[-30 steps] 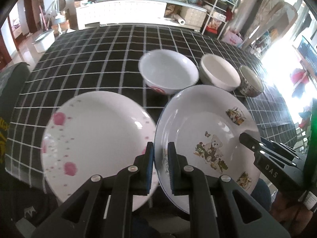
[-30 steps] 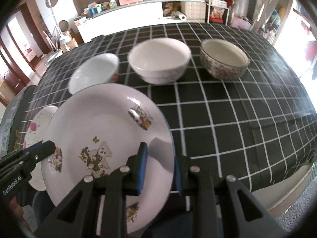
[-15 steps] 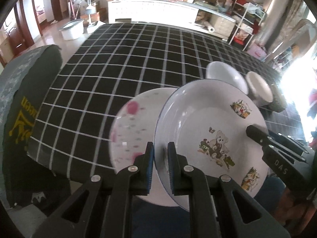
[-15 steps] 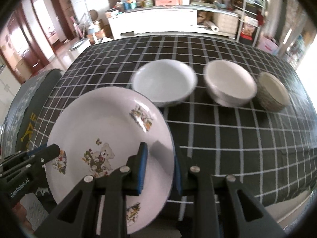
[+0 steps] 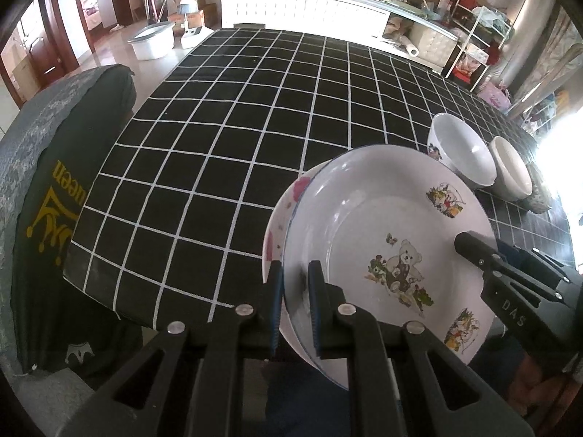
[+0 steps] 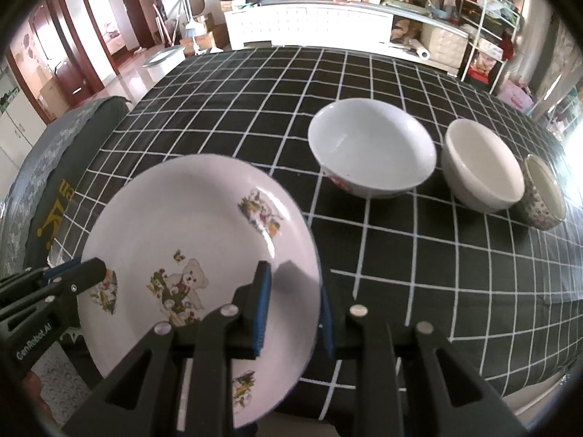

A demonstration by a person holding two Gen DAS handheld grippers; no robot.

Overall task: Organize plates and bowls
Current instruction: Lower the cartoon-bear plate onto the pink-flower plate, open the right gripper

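Black cloth with white squares (image 5: 255,116) covers the counter, and a long white cabinet (image 6: 309,25) stands far behind it. On the left, a dark green cover with gold letters (image 5: 62,189) sits at the counter's edge. Next comes the left claw (image 5: 294,309), pinching the left rim of the round white plate with a teddy bear picture (image 5: 382,225). This plate is held up near the counter's front edge, over a white plate with pink spots (image 5: 278,218) that peeks out on its left. The right claw (image 6: 293,309) is pinching the bear plate's right rim. Further right, three bowls stand in a row: a wide white bowl (image 6: 371,145), a cream bowl (image 6: 481,167), and a small bowl with flowers outside (image 6: 544,193).
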